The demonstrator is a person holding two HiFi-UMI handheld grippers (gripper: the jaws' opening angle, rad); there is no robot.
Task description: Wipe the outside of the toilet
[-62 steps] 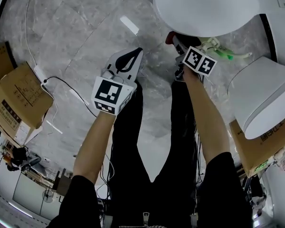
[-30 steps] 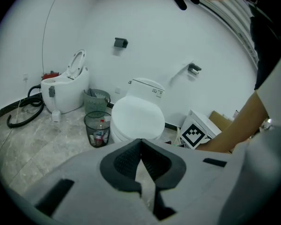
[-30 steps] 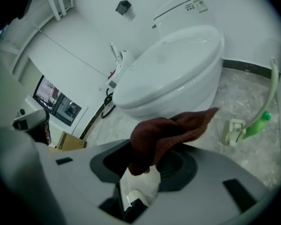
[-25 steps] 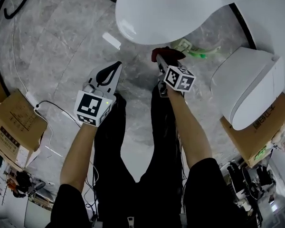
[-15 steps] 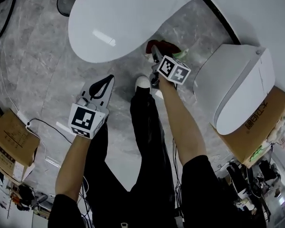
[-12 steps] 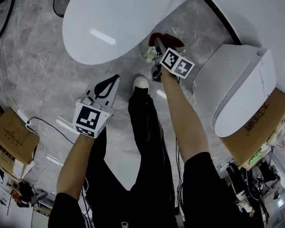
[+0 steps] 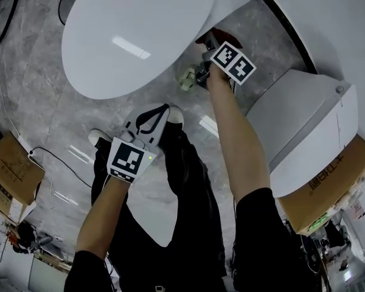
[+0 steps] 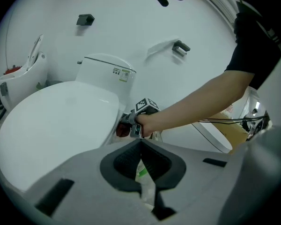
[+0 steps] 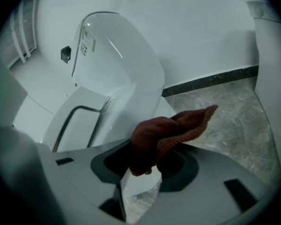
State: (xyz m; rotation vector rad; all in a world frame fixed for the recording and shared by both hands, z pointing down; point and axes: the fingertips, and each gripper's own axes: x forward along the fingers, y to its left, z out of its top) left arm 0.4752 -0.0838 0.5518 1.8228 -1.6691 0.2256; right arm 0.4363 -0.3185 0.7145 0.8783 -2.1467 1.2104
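The white toilet (image 7: 134,35) fills the upper left of the head view, its lid down. My right gripper (image 7: 210,42) is shut on a dark red cloth (image 7: 208,36), which it holds at the toilet's right side, just under the lid's edge. The right gripper view has the cloth (image 9: 166,132) bunched between the jaws of the right gripper (image 9: 145,161), close to the toilet's white side (image 9: 117,74). My left gripper (image 7: 155,115) hangs shut and holds nothing, above the floor and below the bowl. Its own view looks at the toilet (image 8: 56,121) and the right gripper (image 8: 131,124).
A second white toilet (image 7: 304,132) stands close on the right, on a cardboard box (image 7: 325,184). Another box (image 7: 6,175) and cables lie at the left. A green and white item (image 7: 187,78) lies on the grey marble floor (image 7: 36,108) beside the toilet's base. The person's legs stand below.
The person has stepped closer to the toilet. My right gripper has carried the cloth up to the toilet's side under the lid. The left gripper has drifted right, toward the legs.
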